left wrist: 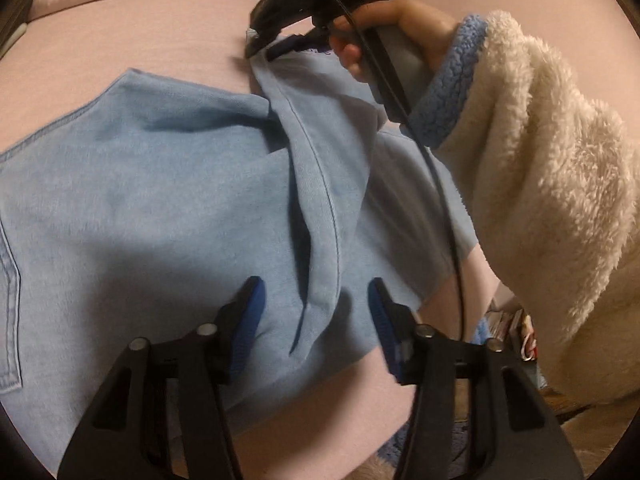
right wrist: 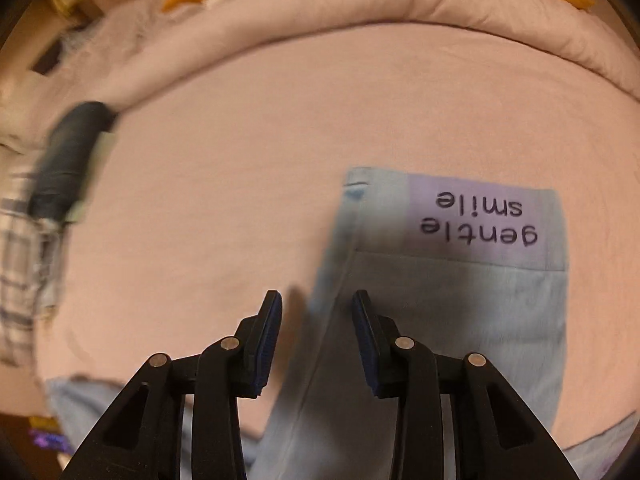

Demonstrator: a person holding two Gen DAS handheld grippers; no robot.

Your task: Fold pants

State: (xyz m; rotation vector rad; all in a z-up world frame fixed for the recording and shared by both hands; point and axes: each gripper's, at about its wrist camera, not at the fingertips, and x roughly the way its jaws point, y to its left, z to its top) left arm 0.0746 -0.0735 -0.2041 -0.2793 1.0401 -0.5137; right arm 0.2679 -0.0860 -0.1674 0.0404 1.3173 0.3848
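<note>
Your light blue pants (left wrist: 168, 200) lie on the pink bedsheet (left wrist: 120, 48), a raised seam fold running from the near hem up toward the far corner. Your left gripper (left wrist: 316, 304) is spread wide, its blue pads on either side of that fold near the hem edge, gripping nothing. Your right gripper (right wrist: 317, 320) is also released, its jaws apart and straddling the left edge of the pants, just short of the "gentle smile" label (right wrist: 480, 220). From the left wrist view, your right hand (left wrist: 384, 28) holds that gripper at the far corner of the cloth. To the left of the pants, bare sheet stretches to the rolled duvet (right wrist: 360, 12) and a dark folded garment (right wrist: 68, 164).
</note>
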